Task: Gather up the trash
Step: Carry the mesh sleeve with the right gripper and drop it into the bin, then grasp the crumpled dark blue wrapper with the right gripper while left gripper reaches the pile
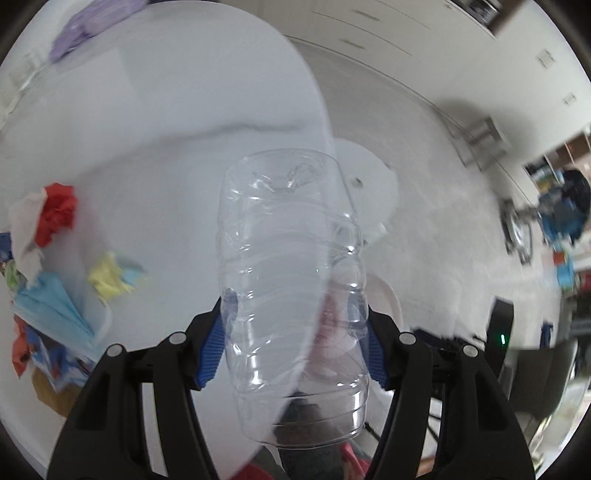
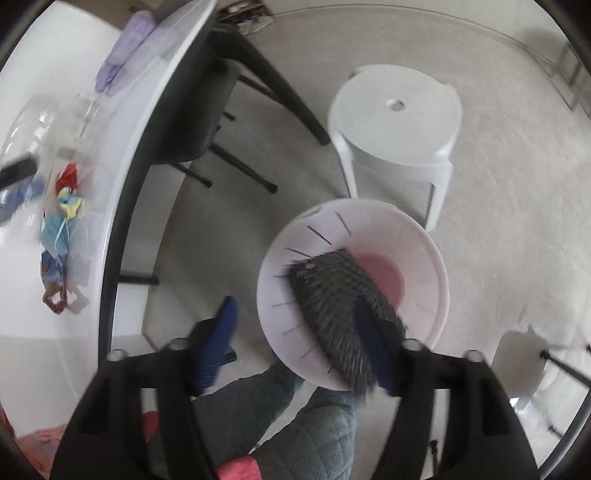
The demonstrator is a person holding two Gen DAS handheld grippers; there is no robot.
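My left gripper (image 1: pixel 295 343) is shut on a clear, crushed plastic bottle (image 1: pixel 291 288) and holds it upright over the edge of the white table (image 1: pixel 184 110). A heap of trash lies on the table to its left: red crumpled paper (image 1: pixel 57 212), a yellow wad (image 1: pixel 109 277) and a blue face mask (image 1: pixel 51 310). My right gripper (image 2: pixel 299 343) is open over the floor, above a white bin (image 2: pixel 354 295) that holds a grey bristly pad (image 2: pixel 340 302). The trash heap (image 2: pixel 62 229) also shows at the left of the right wrist view.
A white plastic stool (image 2: pixel 395 122) stands on the grey floor beyond the bin. A black chair (image 2: pixel 207 107) is tucked under the table. A purple cloth (image 1: pixel 88 26) lies at the table's far side. The person's legs (image 2: pixel 295 424) are below the grippers.
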